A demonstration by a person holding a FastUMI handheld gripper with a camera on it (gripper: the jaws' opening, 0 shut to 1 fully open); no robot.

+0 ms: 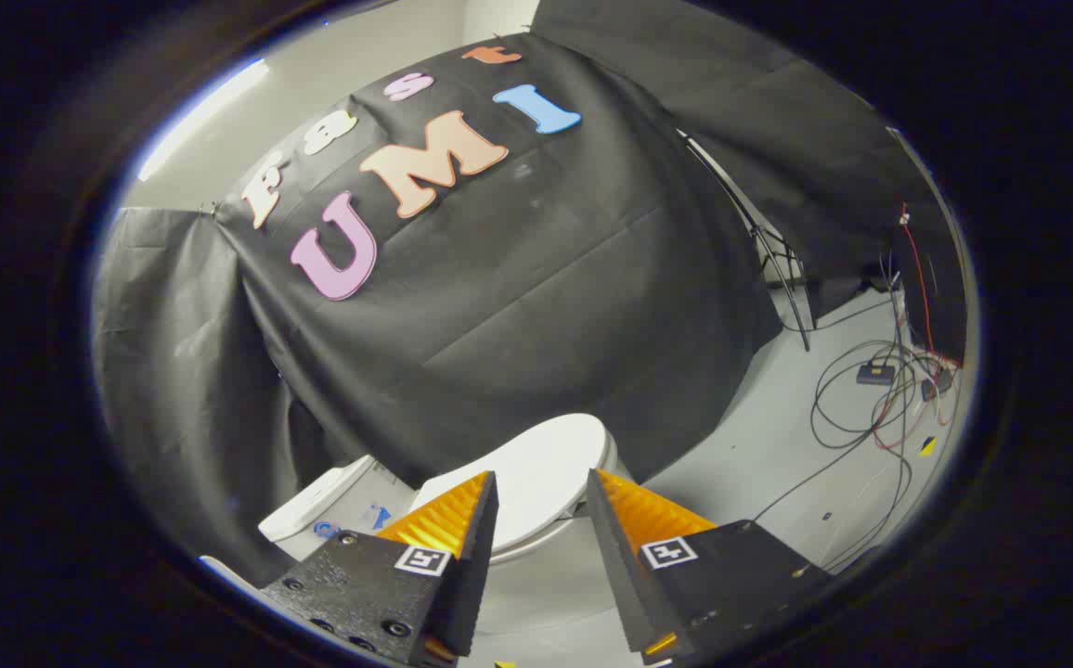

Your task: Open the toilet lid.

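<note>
A white toilet stands in front of the black cloth wall, its lid (546, 473) lying down flat over the seat. The cistern (332, 506) sits behind the left finger. My gripper (541, 482) hovers above and short of the lid, open, with a wide gap between the fingers and nothing in it. The lid's near edge shows through that gap; the bowl (546, 580) curves down below it. Neither finger touches the toilet.
Black cloth hangs behind and to both sides of the toilet. A light stand's legs (782, 278) rest on the pale floor (759, 445) to the right. Loose cables (871, 408) and a small black box (875, 374) lie further right.
</note>
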